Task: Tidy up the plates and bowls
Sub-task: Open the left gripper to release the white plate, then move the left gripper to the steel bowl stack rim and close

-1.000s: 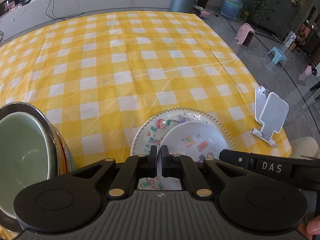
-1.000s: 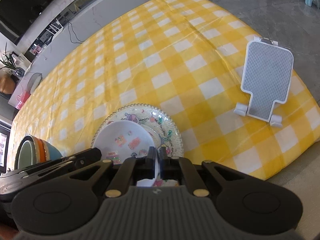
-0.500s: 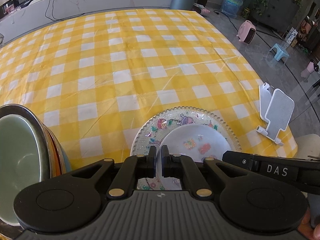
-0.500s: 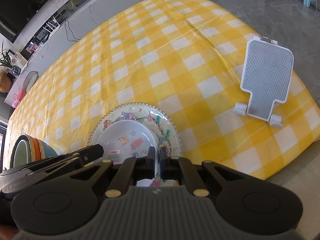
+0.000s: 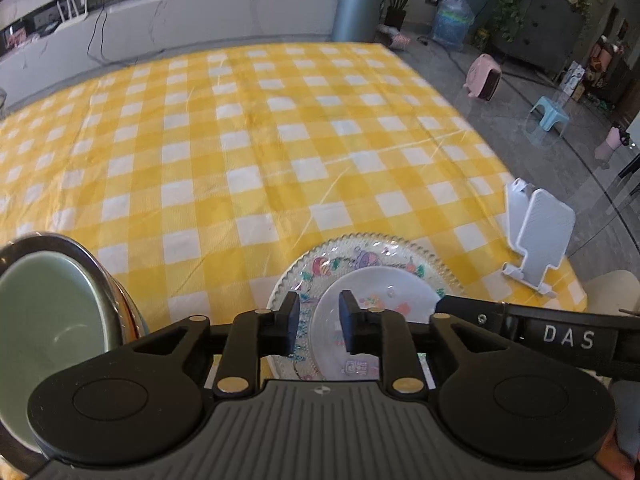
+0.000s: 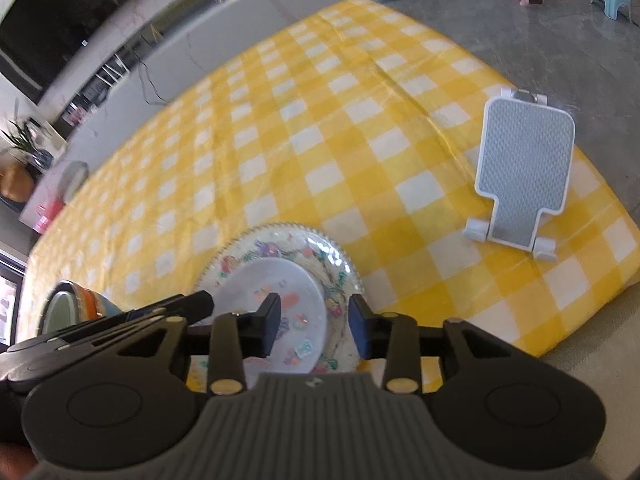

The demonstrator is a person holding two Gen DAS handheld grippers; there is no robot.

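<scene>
My left gripper (image 5: 319, 322) and right gripper (image 6: 313, 327) have both just been opening, and their jaws now stand apart, pressing nothing. Below them the small white plate (image 5: 376, 312) rests on the patterned plate (image 5: 352, 252) at the tablecloth's (image 5: 240, 152) near edge. The nested bowls (image 5: 44, 312) sit to the left.

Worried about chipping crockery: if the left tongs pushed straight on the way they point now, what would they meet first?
Probably the small white plate with cartoon stickers, lying on the larger patterned plate with a beaded rim. The left tongs, just opened, frame its near edge with nothing gripped. Depth is hard to judge.
</scene>
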